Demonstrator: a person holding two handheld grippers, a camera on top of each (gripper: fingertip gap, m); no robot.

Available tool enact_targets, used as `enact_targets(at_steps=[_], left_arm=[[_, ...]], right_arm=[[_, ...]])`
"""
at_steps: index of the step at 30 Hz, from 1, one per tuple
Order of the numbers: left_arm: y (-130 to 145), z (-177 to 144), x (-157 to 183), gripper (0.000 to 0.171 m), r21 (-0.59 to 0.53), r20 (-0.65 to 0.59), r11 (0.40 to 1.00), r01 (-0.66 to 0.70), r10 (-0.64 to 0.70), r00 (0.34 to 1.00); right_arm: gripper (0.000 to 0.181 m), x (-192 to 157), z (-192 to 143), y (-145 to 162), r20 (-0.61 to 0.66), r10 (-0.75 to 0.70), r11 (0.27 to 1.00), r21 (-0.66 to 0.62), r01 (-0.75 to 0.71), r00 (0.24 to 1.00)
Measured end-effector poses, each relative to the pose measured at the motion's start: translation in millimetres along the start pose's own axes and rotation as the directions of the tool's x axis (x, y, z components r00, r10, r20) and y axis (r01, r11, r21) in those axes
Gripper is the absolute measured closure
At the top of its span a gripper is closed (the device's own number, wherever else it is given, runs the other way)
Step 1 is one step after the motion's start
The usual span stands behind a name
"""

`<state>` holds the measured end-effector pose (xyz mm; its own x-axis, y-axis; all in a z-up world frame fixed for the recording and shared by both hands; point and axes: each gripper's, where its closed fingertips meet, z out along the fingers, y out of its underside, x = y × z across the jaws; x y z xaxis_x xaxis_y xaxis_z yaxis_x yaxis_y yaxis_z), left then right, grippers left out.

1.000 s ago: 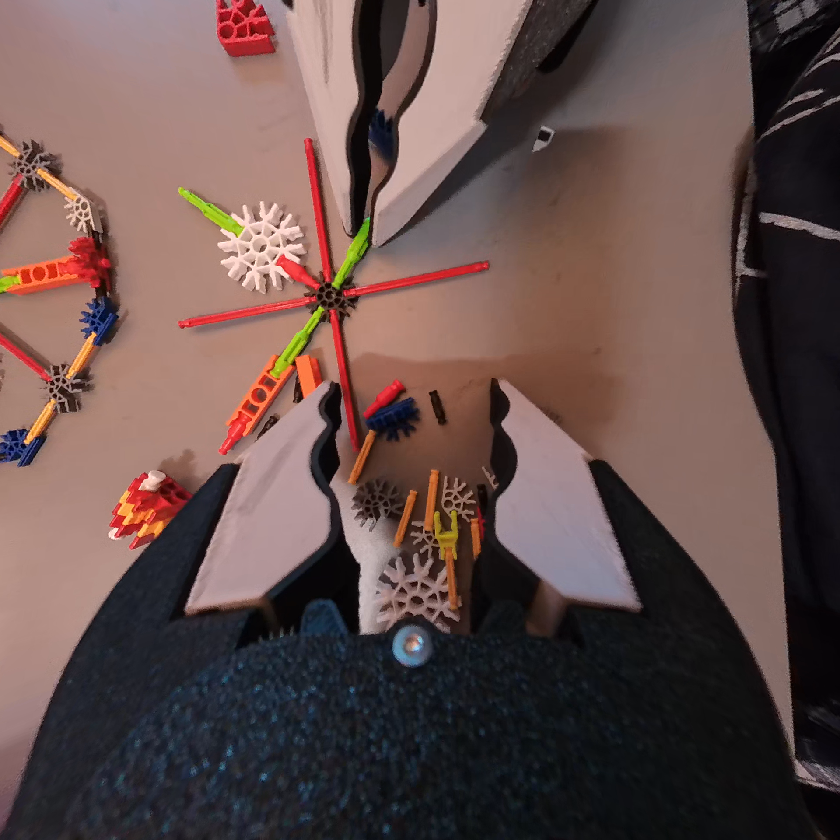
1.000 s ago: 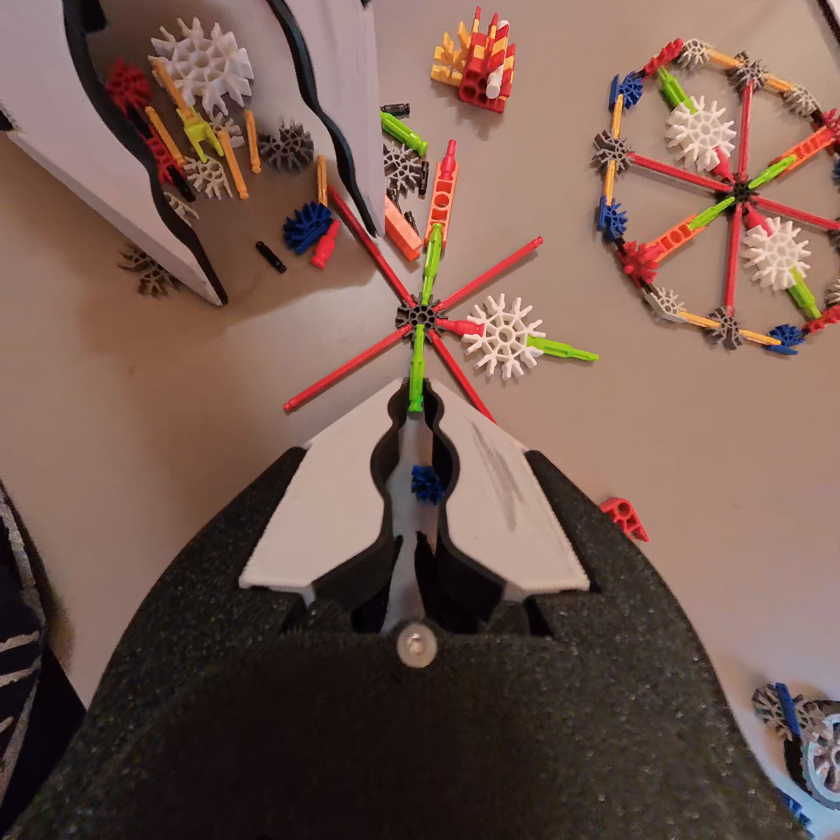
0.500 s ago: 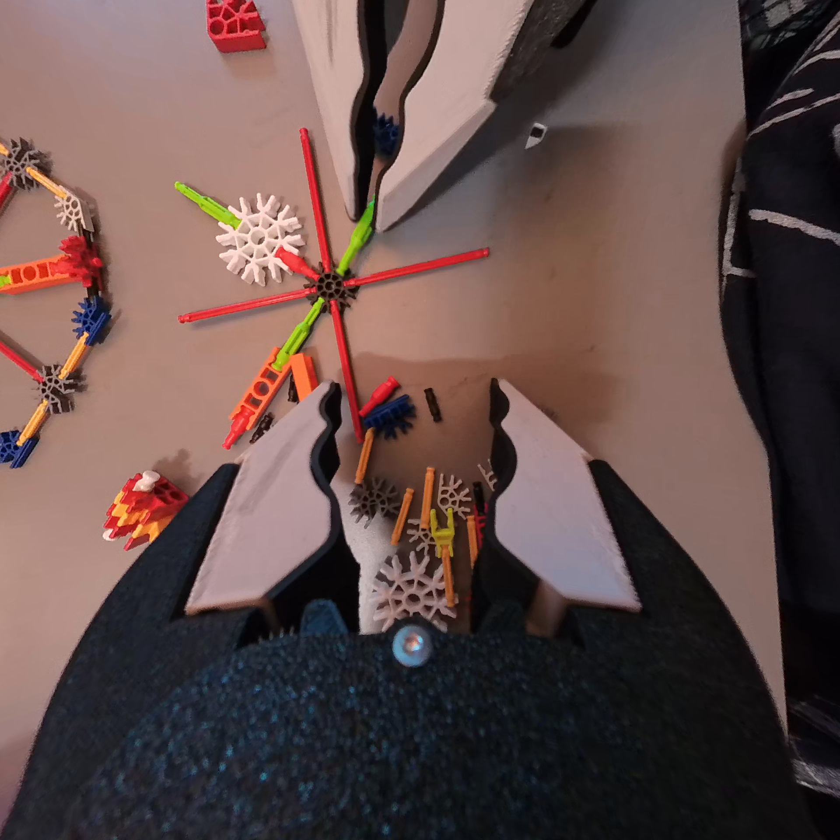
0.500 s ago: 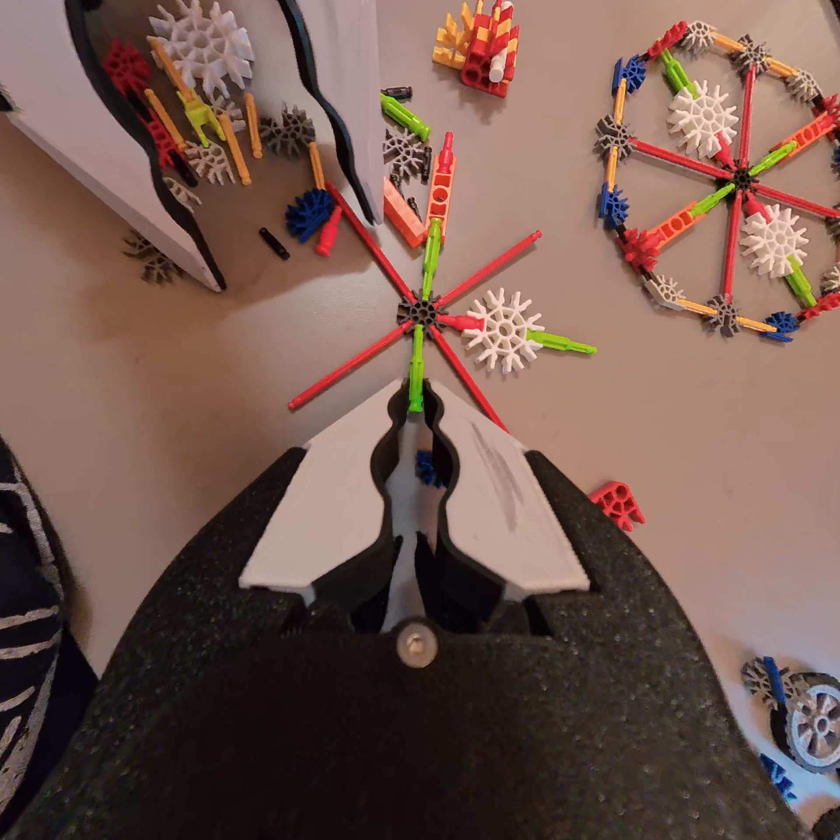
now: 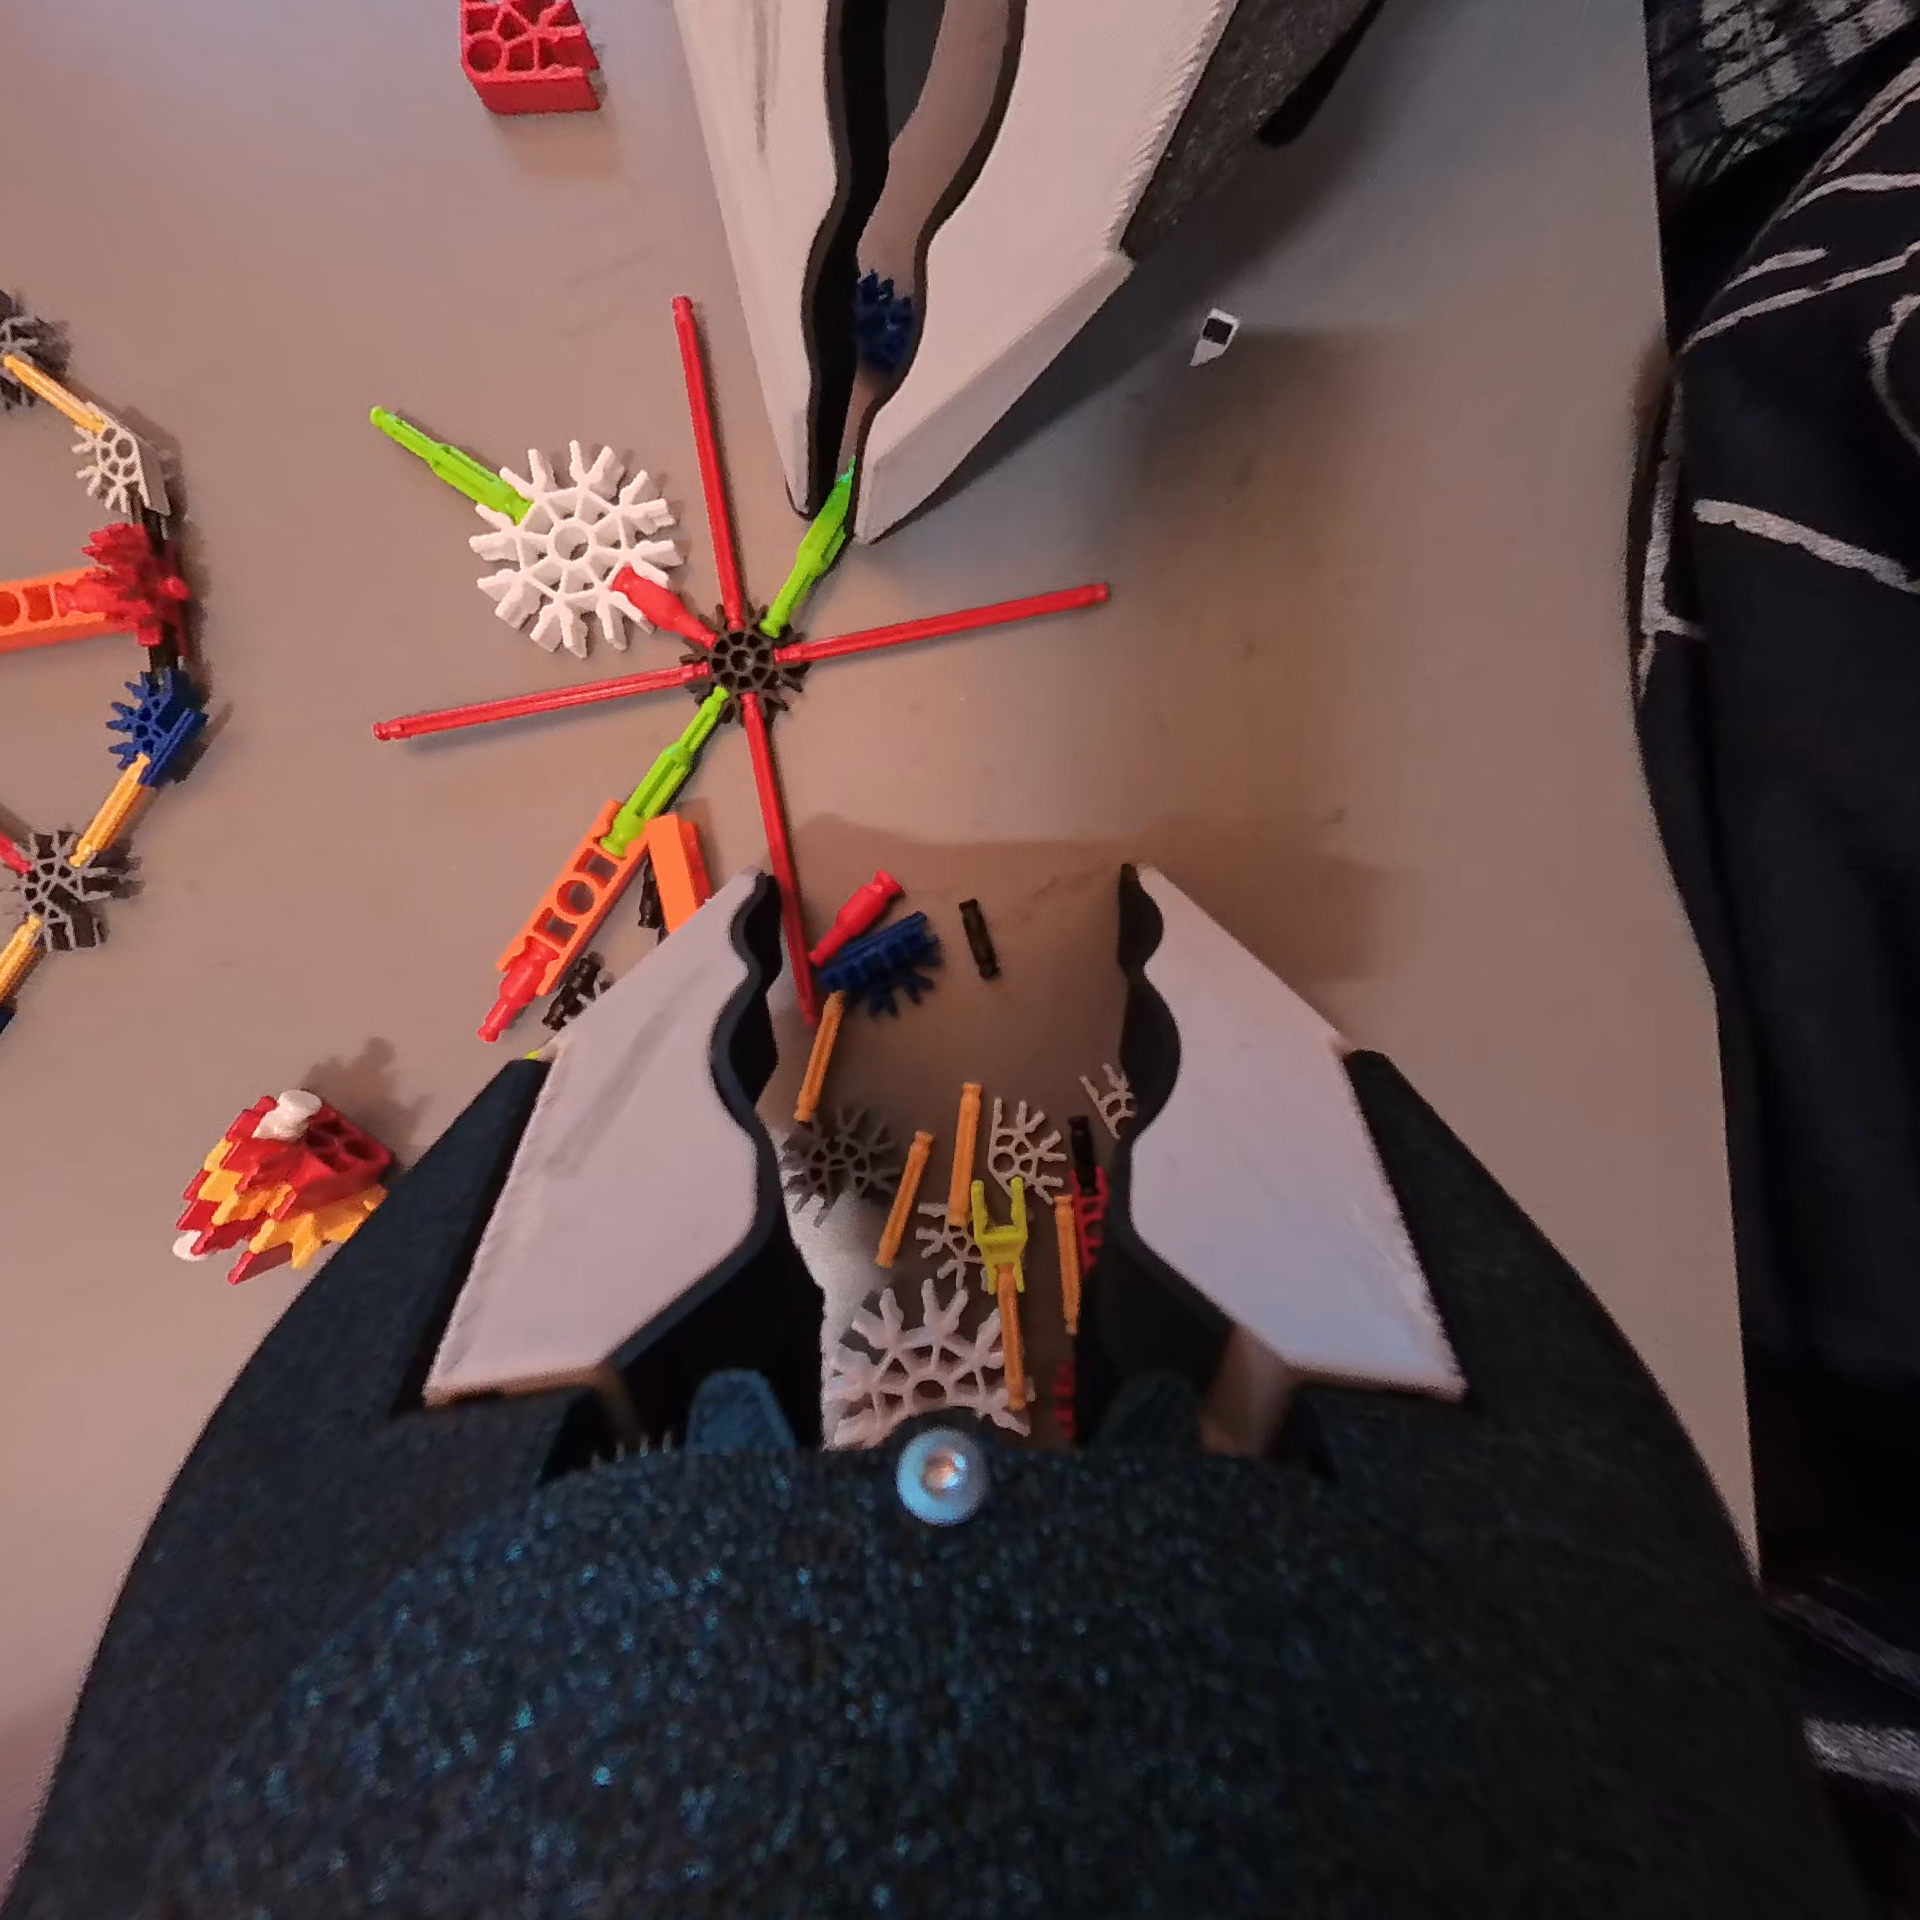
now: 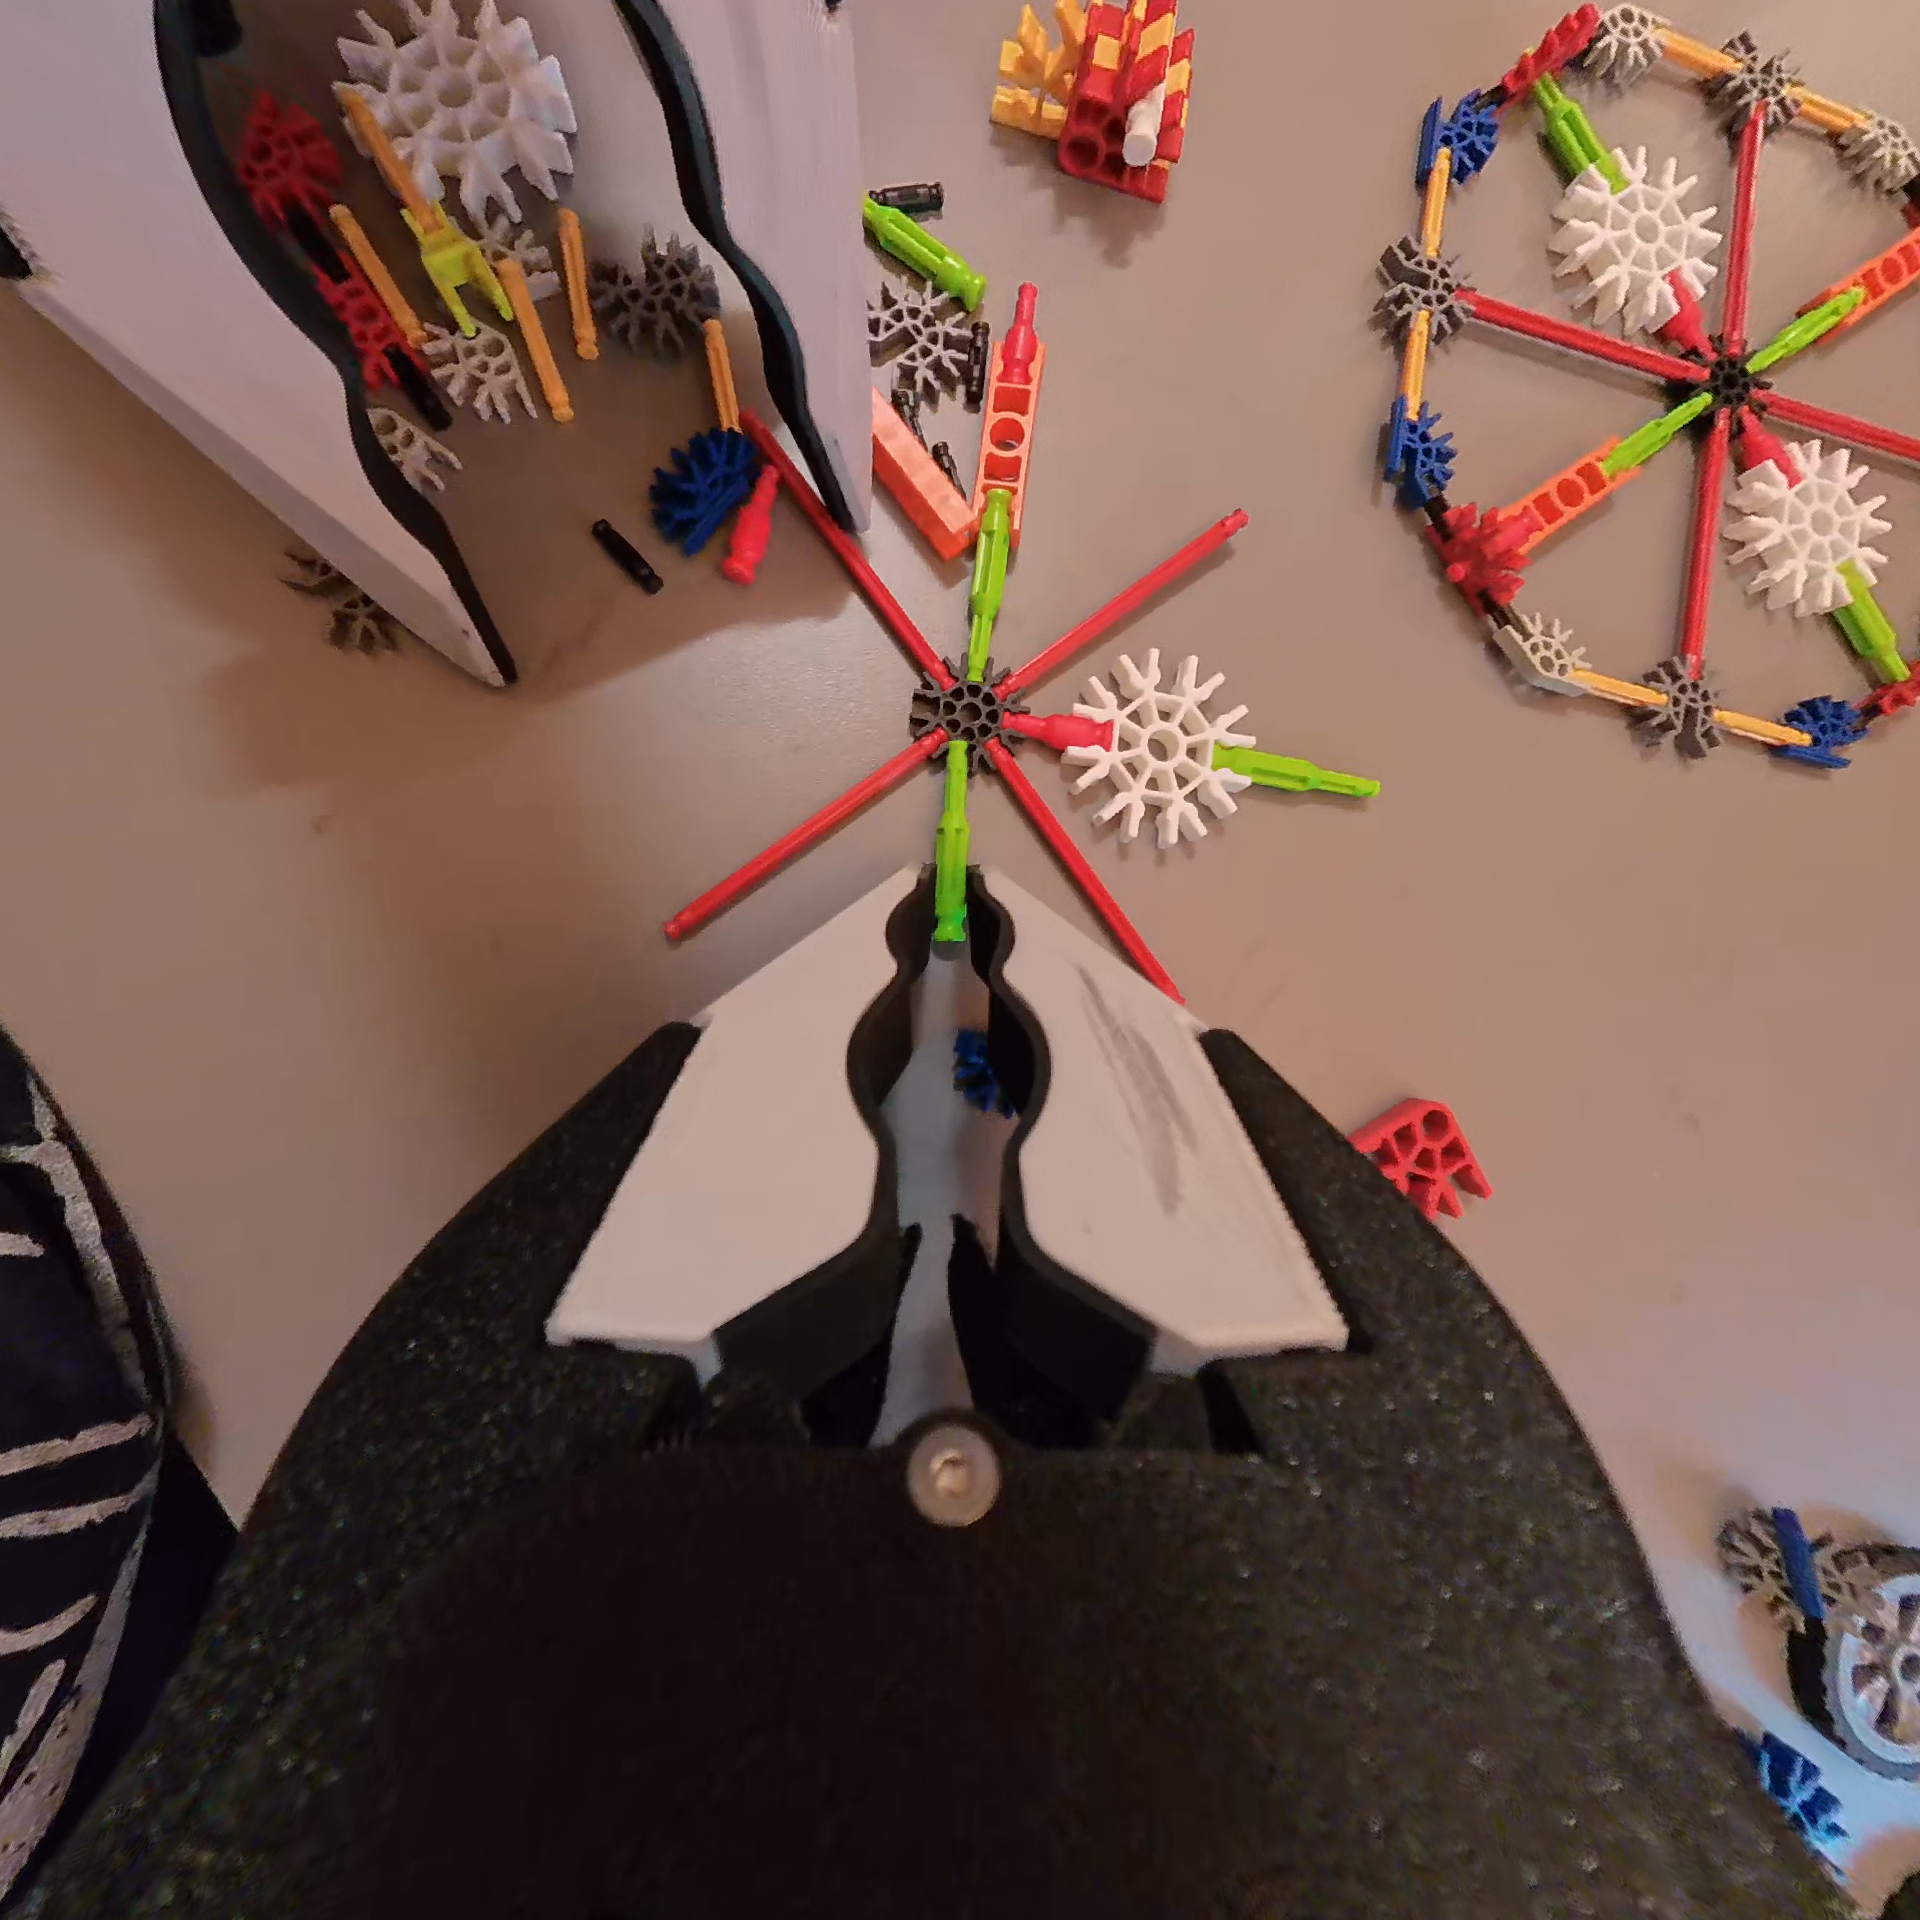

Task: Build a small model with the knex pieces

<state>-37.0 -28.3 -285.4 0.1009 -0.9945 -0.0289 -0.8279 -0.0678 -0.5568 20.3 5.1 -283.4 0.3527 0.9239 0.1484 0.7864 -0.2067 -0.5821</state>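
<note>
A spoke assembly lies flat on the table: a black hub [image 6: 966,712] with several red rods [image 6: 1122,608], two green rods and a white snowflake connector [image 6: 1158,748]. My right gripper [image 6: 951,902] is shut on the outer end of one green rod [image 6: 951,842]. A blue connector [image 6: 977,1070] shows in the gap between its fingers, behind the tips. In the left wrist view the right gripper [image 5: 836,520] reaches in from the top, towards the hub [image 5: 743,660]. My left gripper [image 5: 945,914] is open and empty, over a pile of loose pieces [image 5: 935,1195].
A finished wheel of rods and connectors [image 6: 1714,384] lies at the right. A red and yellow stack of connectors [image 6: 1112,104], orange bricks [image 6: 1008,426], a red connector [image 6: 1423,1153] and a toy tyre [image 6: 1870,1673] lie around. A person's dark patterned clothing [image 5: 1787,727] lines the table edge. Spacing between my two grippers at the tips: around 7 centimeters.
Almost nothing. Both views have drifted a little. The right gripper stays shut on the green rod and the left gripper stays open over the pile.
</note>
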Motion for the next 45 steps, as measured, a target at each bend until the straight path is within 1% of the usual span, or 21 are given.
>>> enact_targets(at_steps=[2, 10, 12, 14, 15, 16, 17, 18, 23, 32, 38, 41, 43, 45], left_arm=[[0.1, -0.1, 0.3, 0.107, 0.001, 0.0, 1.0, 0.0, 0.0, 1.0], [0.9, -0.6, 1.7, 0.107, -0.001, -0.009, 1.0, -0.002, 0.002, 1.0], [0.7, -0.4, 1.9, 0.107, -0.001, -0.011, 1.0, -0.001, 0.001, 1.0], [0.2, 0.0, 2.6, 0.107, 0.002, -0.013, 1.0, 0.0, 0.0, 1.0], [0.0, 0.1, 3.0, 0.107, 0.002, -0.015, 1.0, 0.0, 0.0, 1.0], [-0.1, 0.2, 3.1, 0.107, 0.002, -0.015, 1.0, 0.0, 0.0, 1.0], [-0.1, 0.2, 3.1, 0.106, 0.002, -0.015, 1.0, -0.001, 0.001, 1.0], [-0.1, 0.2, 3.1, 0.106, 0.002, -0.016, 1.0, 0.0, 0.0, 1.0], [0.3, -0.1, 3.1, 0.106, 0.002, -0.012, 1.0, -0.001, 0.001, 1.0], [1.1, -0.1, 3.2, 0.106, 0.005, -0.025, 1.0, 0.001, -0.001, 1.0], [1.2, -0.1, 3.2, 0.106, 0.009, -0.026, 1.0, 0.002, -0.001, 1.0], [1.4, -0.1, 3.2, 0.105, 0.008, -0.025, 1.0, 0.001, -0.001, 1.0], [1.5, -0.2, 3.2, 0.105, 0.009, -0.026, 1.0, 0.001, -0.001, 1.0], [1.5, -0.2, 3.2, 0.105, 0.01, -0.026, 1.0, 0.001, -0.001, 1.0]], right_arm=[[0.176, 3.7, 0.3, 0.3, -0.021, -0.001, 1.0, -0.006, 0.001, 1.0], [0.175, 2.2, 0.1, 1.7, -0.01, -0.014, 0.999, -0.033, 0.014, 1.0], [0.164, 4.8, -1.7, 2.5, -0.024, -0.012, 0.999, -0.038, 0.011, 1.0], [0.162, 7.0, -6.0, -0.3, -0.031, -0.01, 1.0, -0.024, 0.009, 0.999], [0.162, 7.3, -8.9, -3.1, -0.031, -0.012, 1.0, -0.014, 0.011, 0.999], [0.166, 8.3, -12.0, -8.4, -0.039, -0.02, 1.0, 0.007, 0.021, 0.999], [0.178, 9.3, -14.4, -15.1, -0.043, -0.028, 0.999, 0.034, 0.03, 0.999], [0.181, 9.1, -14.4, -20.2, -0.035, -0.03, 0.998, 0.051, 0.032, 0.999], [0.181, 7.8, 3.9, -19.3, 0.014, -0.05, 0.999, 0.018, 0.05, 0.999], [0.181, 4.9, 10.9, -12.8, 0.038, -0.075, 0.997, -0.02, 0.076, 0.996], [0.181, 6.3, 3.2, -20.0, 0.026, -0.065, 0.998, 0.015, 0.064, 0.998], [0.181, 1.9, -2.4, -16.1, 0.04, -0.064, 0.998, 0.003, 0.064, 0.997], [0.177, -5.1, -6.7, -9.6, 0.061, -0.039, 0.999, -0.002, 0.039, 0.997], [0.168, -10.0, -11.2, -3.9, 0.061, -0.014, 1.0, -0.01, 0.015, 0.998]])
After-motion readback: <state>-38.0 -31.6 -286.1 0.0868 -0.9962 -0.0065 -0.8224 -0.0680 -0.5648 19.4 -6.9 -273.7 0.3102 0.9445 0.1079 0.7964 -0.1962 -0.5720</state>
